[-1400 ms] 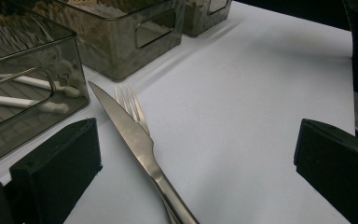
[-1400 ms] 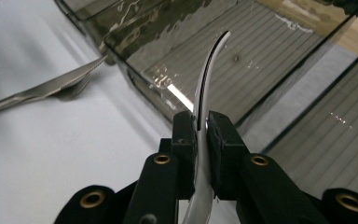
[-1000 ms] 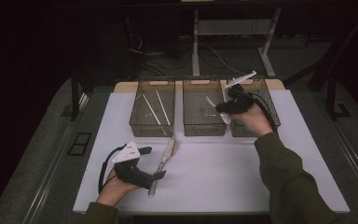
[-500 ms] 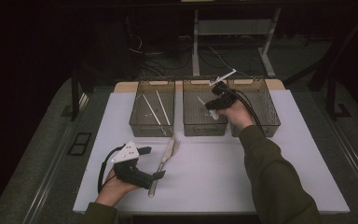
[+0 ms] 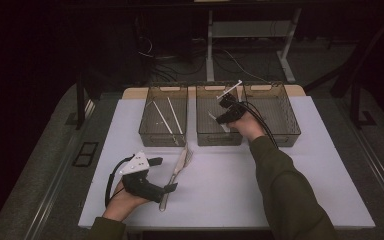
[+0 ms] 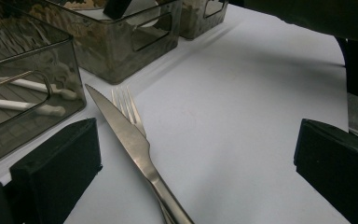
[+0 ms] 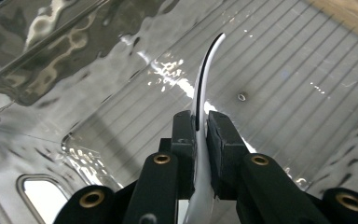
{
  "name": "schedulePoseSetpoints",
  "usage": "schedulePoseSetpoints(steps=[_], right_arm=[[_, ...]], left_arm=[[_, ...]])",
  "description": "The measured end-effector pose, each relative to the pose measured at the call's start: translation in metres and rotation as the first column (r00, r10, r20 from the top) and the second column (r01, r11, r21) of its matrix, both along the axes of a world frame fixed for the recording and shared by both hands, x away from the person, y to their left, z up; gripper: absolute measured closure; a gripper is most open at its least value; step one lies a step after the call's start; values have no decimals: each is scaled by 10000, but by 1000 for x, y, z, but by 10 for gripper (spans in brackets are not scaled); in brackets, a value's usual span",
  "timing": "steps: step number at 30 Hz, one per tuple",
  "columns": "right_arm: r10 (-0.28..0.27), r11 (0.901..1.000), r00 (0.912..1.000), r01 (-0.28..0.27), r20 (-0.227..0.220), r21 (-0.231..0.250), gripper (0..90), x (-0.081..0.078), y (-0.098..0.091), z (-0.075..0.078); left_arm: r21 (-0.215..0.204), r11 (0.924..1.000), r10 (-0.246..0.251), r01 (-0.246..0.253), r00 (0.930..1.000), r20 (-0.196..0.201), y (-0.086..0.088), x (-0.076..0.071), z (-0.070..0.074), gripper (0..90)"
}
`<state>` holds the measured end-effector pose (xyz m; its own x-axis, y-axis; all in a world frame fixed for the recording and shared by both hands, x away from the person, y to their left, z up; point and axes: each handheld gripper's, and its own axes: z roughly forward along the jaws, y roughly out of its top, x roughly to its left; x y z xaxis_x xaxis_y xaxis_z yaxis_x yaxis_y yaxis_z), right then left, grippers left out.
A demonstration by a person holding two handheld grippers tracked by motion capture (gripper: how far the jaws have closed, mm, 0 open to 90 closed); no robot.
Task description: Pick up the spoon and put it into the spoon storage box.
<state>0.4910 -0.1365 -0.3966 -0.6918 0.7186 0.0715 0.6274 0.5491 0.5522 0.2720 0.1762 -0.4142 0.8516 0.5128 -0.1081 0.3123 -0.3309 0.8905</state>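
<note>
Right gripper view shows my right gripper (image 7: 200, 135) fingers pinching a thin white utensil (image 7: 204, 84) edge-on above the middle bin (image 5: 219, 136); it could twist free, while my left gripper (image 5: 156, 172), fingers wide, idles beside the knife (image 6: 130, 140) on the worktop (image 5: 300, 185).

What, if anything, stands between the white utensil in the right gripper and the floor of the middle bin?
Nothing visible: the right gripper holds the white utensil over bare ribbed floor of the middle bin.
</note>
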Motion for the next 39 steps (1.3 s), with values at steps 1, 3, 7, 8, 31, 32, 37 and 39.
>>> schedulePoseSetpoints(steps=[1, 3, 7, 8, 31, 32, 37, 39], right_arm=[[7, 10000, 10000, -7, -22, -47, 809, 0, 0, 0], [57, 10000, 9999, -58, -103, -45, 805, 0, 0, -1], [72, 9998, 9999, -69, -136, 167, 778, 0, -1, 0], [56, 9996, 9999, -52, -132, 279, 770, 1, -2, 0], [-284, 9763, 9982, 164, 526, 2157, 443, -24, -37, 29], [-296, 9751, 9976, 149, 631, 2211, 429, -27, -39, 30], [-192, 9689, 9937, -88, 1104, 2473, 389, -43, -49, 34], [-190, 9632, 9910, -175, 1328, 2684, 383, -52, -56, 37]], left_arm=[[-6, 10000, 0, 0, 10000, 1, 0, 0, 0, 0], [-10, 10000, 0, 0, 10000, 1, 0, 0, 0, 0], [-12, 10000, 6, -6, 10000, -7, 0, 0, 0, 0], [-16, 10000, 9, -9, 10000, -3, 0, 0, 0, 0], [91, 9994, 320, -320, 9995, 19, 8, -1, -1, 0], [91, 9994, 320, -320, 9995, 19, 8, -1, -1, 0], [80, 9993, 376, -375, 9993, -56, 10, -1, -3, 0], [87, 9992, 392, -392, 9992, -64, 10, -1, -3, 0]])
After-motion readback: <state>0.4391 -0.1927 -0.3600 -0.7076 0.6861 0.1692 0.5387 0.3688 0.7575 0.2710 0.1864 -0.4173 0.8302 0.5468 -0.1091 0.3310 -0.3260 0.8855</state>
